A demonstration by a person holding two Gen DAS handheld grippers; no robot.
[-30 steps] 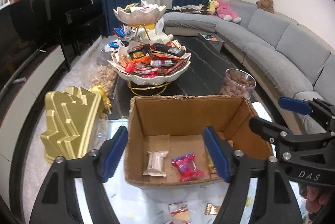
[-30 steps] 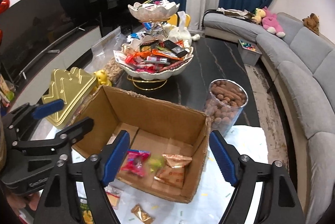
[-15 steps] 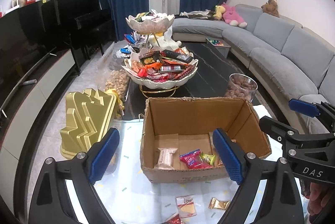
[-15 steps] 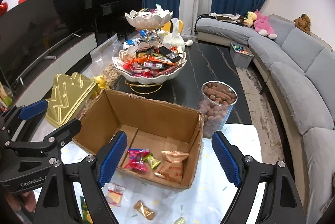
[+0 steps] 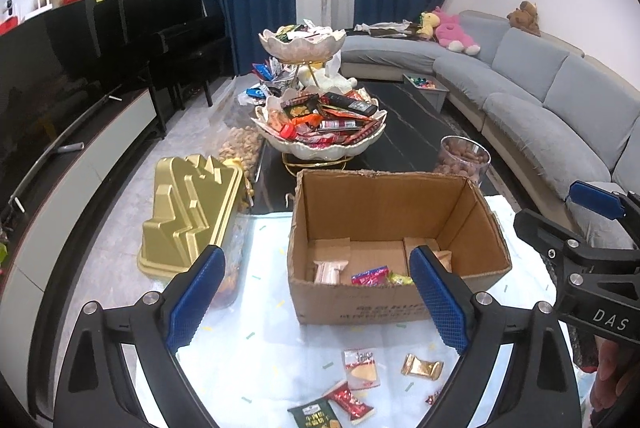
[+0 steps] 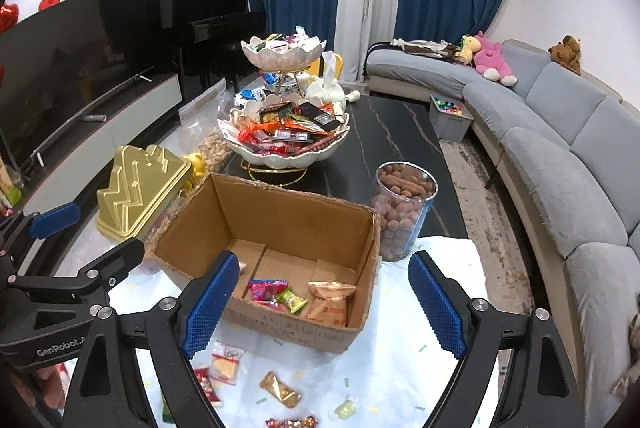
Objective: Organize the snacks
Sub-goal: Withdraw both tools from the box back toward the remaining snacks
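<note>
Landmark: cardboard box [image 5: 394, 252], open-topped, set on the pale cloth [image 5: 260, 340] of the worktop.

Inside the box: a pale wrapped bar [image 5: 329, 271], a red-and-blue packet [image 5: 370, 275], a green sweet [image 6: 292, 301] and two orange packets [image 6: 330, 302], all laid on its floor.

In front of the box, on the cloth: a clear packet with a yellow biscuit [image 5: 362, 368], a gold wrapped sweet [image 5: 422, 366], a red packet [image 5: 350, 398], a green packet [image 5: 316, 416].

Left of the box: a gold moulded tin [image 5: 192, 212].

Behind the box: a two-tier white bowl stand [image 5: 320, 144] heaped with snacks.

Right of the box, behind its corner: a clear jar of brown nuts [image 6: 402, 210].

Left hand-held gripper [image 5: 316, 304]: jaws are seen wide apart and opening, nothing gripped; the box's front wall is framed between them, untouched.

Right hand-held gripper [image 6: 322, 306]: jaws are likewise spread and opening, empty, held in front of the box.
</note>
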